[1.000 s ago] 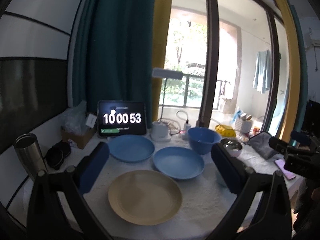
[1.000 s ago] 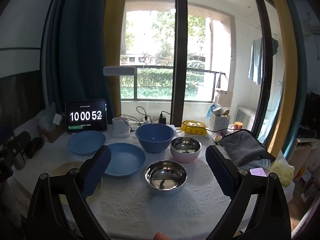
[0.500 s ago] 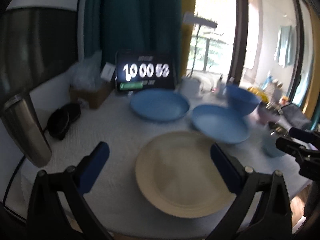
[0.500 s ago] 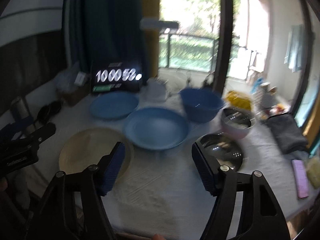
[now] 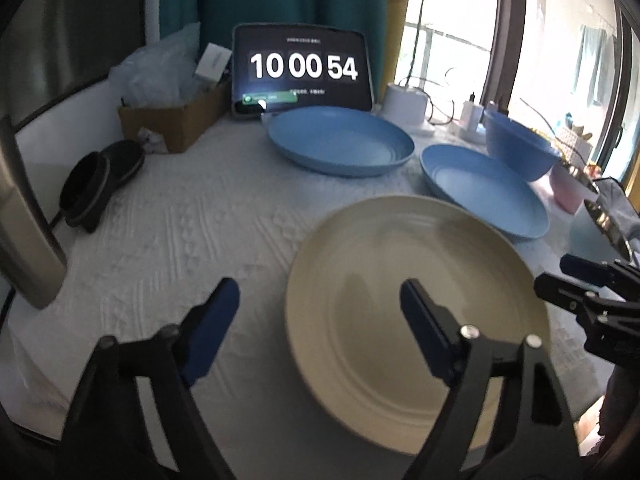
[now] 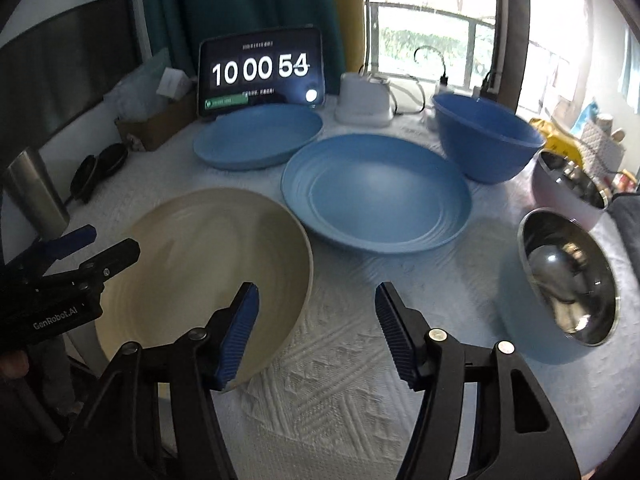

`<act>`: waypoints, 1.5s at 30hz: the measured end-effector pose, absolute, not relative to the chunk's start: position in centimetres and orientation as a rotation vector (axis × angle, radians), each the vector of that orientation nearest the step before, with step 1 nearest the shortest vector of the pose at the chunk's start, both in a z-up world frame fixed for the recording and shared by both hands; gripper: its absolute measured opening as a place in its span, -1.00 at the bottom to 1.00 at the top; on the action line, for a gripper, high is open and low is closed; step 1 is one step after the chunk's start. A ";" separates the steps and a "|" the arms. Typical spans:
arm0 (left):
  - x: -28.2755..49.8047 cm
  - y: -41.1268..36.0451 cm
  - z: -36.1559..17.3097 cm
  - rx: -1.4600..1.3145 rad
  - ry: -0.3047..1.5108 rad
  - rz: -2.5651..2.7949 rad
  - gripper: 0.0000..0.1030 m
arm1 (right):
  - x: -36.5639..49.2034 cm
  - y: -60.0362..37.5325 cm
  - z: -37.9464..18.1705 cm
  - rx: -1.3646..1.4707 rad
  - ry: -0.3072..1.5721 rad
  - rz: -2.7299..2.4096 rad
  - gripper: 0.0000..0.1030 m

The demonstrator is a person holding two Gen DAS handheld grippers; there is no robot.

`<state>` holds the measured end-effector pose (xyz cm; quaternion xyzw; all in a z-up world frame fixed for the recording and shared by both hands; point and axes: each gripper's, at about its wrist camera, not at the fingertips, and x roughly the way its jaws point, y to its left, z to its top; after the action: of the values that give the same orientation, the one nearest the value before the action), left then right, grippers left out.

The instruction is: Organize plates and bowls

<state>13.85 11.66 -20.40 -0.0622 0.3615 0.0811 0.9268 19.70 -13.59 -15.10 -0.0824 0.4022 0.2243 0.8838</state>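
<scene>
- A cream plate (image 6: 208,256), round with faint ridged rings, lies flat on the white textured cloth at the near left edge of the table.
- A blue plate (image 6: 376,192), ridged the same way, sits just behind and to the right of the cream one, very close to it.
- A second blue plate (image 6: 258,136) lies further back, in front of a tablet.
- A deep blue bowl (image 6: 486,136) stands upright at the back right.
- A pink bowl (image 6: 560,190) with a steel inside stands to its right.
- A pale blue bowl (image 6: 532,328) with a shiny steel lining sits nearest on the right.
</scene>
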 end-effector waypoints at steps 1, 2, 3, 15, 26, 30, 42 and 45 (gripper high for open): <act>14.1 11.6 -20.6 -0.126 0.750 0.165 0.49 | 19.9 -13.5 -15.4 -0.173 0.845 0.467 0.21; 14.1 11.5 -20.7 -0.128 0.756 0.164 0.45 | 20.1 -13.5 -15.6 -0.170 0.851 0.469 0.20; 14.3 11.5 -20.9 -0.135 0.768 0.157 0.35 | 20.3 -13.5 -15.7 -0.169 0.855 0.469 0.18; 14.5 11.5 -22.2 -0.164 0.807 0.161 -0.27 | 21.8 -13.3 -17.7 -0.143 0.927 0.527 -0.31; 13.7 11.8 -21.0 -0.188 0.798 0.156 -0.54 | 21.8 -13.7 -16.7 -0.161 0.889 0.516 -0.63; 13.8 11.2 -20.0 -0.172 0.788 0.149 -0.54 | 21.6 -14.1 -15.7 -0.161 0.868 0.508 -0.63; 17.6 8.0 -17.5 -0.121 0.767 0.074 -0.54 | 24.4 -16.6 -13.4 -0.132 0.838 0.444 -0.63; 19.2 7.0 -17.1 -0.102 0.759 0.055 -0.54 | 25.7 -17.3 -13.0 -0.126 0.829 0.420 -0.63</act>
<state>19.20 7.02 -17.11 -0.0496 0.3703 0.0266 0.9272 25.71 -17.28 -13.02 -0.0605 0.3996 0.2025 0.8920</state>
